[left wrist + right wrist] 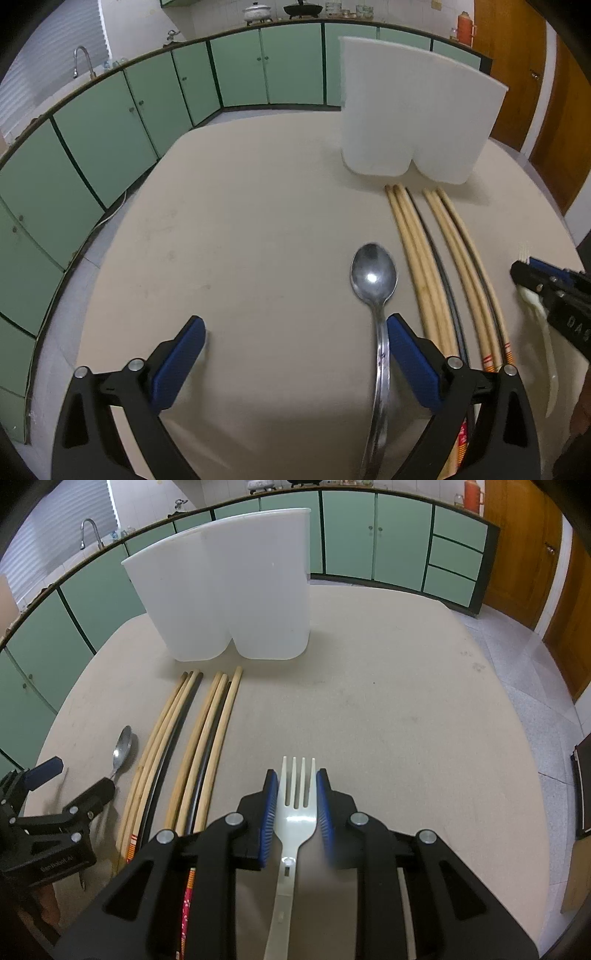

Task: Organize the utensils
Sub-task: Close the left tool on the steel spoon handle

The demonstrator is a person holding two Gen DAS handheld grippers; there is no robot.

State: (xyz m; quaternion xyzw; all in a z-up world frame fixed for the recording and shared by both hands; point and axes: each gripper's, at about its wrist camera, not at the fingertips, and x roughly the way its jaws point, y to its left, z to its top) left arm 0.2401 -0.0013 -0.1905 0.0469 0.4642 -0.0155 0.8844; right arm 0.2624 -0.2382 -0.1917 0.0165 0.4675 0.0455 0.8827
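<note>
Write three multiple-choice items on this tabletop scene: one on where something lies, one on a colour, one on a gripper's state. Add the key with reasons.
1. Where does the metal spoon lie?
A. inside the white holder
B. on the table, left of the chopsticks
C. on the floor

2. What colour is the fork?
A. white
B. red
C. black

3. How do the left gripper jaws stand?
A. clamped on the spoon
B. wide open
C. shut on nothing

Key: B, the spoon rests flat beside the chopsticks in front of the white holder; A, its tines and handle are pale white; B, one pad stands far from the spoon handle.
</note>
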